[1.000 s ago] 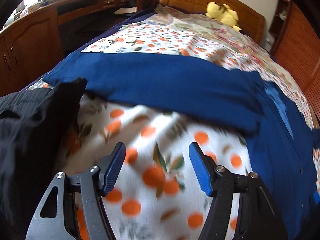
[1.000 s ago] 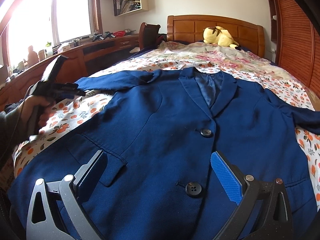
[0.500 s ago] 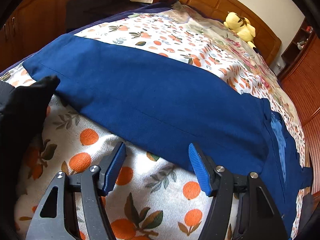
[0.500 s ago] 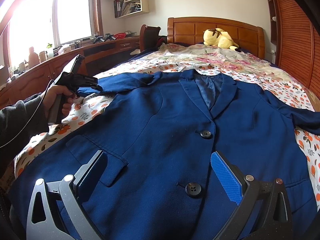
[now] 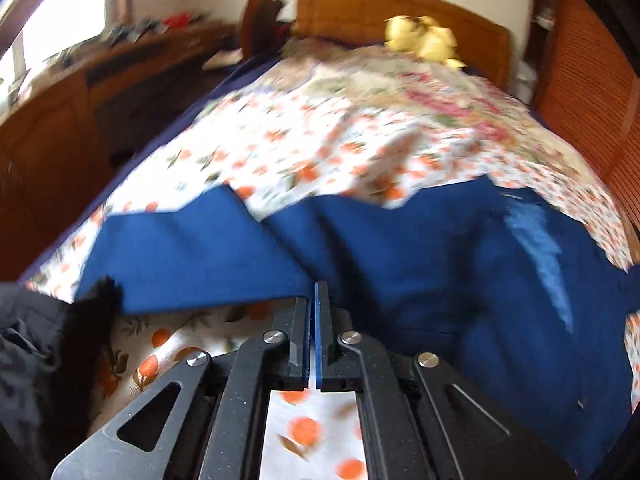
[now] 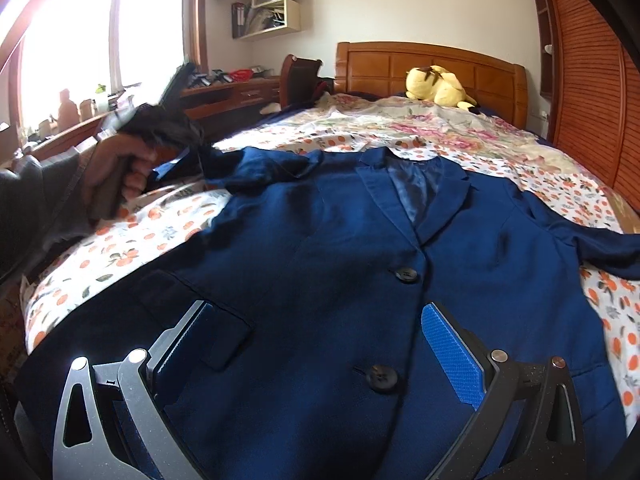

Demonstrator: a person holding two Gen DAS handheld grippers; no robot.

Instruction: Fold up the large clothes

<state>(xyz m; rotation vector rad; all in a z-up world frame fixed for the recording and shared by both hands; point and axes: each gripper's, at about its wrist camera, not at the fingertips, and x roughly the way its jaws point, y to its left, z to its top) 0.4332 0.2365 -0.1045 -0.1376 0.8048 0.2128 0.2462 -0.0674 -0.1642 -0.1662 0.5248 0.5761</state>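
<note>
A navy blue suit jacket (image 6: 320, 240) lies face up on the bed, buttoned, collar toward the headboard. My left gripper (image 5: 312, 298) is shut, its pads pinching the edge of the jacket's left sleeve (image 5: 192, 256), which hangs lifted and creased off the sheet. In the right wrist view a hand holds that left gripper (image 6: 176, 128) up at the raised sleeve (image 6: 256, 164), blurred by motion. My right gripper (image 6: 316, 312) stands open low over the jacket's front, near the lower button (image 6: 382, 378), with nothing between its pads. The other sleeve (image 6: 600, 244) lies spread to the right.
The bed carries an orange-print sheet (image 6: 120, 248) and a flowered quilt (image 6: 440, 128). A yellow plush toy (image 6: 436, 86) sits by the wooden headboard (image 6: 400, 64). A wooden desk (image 6: 224, 92) runs along the left, slatted wardrobe doors (image 6: 588, 80) on the right. Dark clothing (image 5: 36, 344) lies at the near left.
My left gripper went from open above the sheet to shut on the sleeve's edge, then rose and swung, pulling the sleeve up. My right gripper has stayed put.
</note>
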